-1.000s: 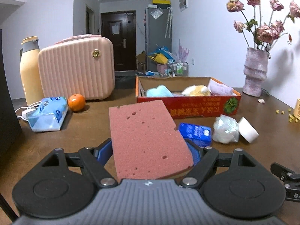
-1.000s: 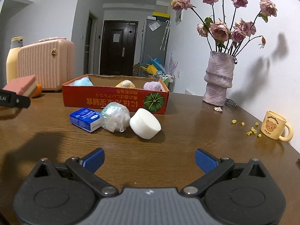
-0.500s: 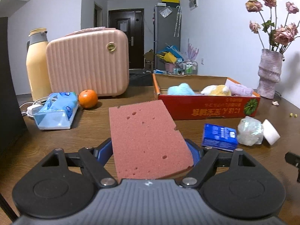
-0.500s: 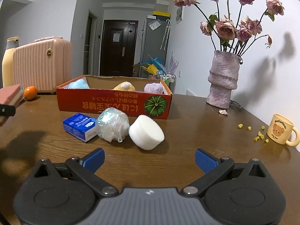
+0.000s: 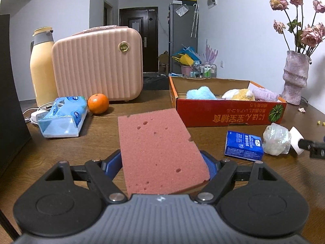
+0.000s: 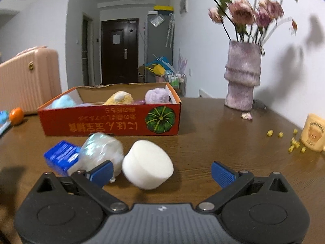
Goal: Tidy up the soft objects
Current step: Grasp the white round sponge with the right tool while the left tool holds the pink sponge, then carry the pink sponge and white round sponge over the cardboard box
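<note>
Left gripper [image 5: 162,162]: jaws closed on the sponge [image 5: 160,150], blue pads pressing its 2 long sides; most of the slab sticks out ahead of the jaws, unsupported.
Right gripper [image 6: 161,171]: jaws wide apart, holding nothing.
White foam puck [image 6: 147,164]: on the table [image 6: 213,142], just ahead of the right jaws, closer to the left pad than the right.
Crinkly bundle [image 6: 101,150]: touching the puck, partly behind the left pad, with the blue packet [image 6: 61,155] beyond it.
Box [image 6: 109,122]: farther ahead, already holding 3 plush things.
Risk 1: the off-centre puck may roll or squirt sideways if only 1 pad meets it first.
Risk 2: closing could snag the bundle too.
Risk 3: the overhanging sponge may sag or twist free, or catch the box wall.
</note>
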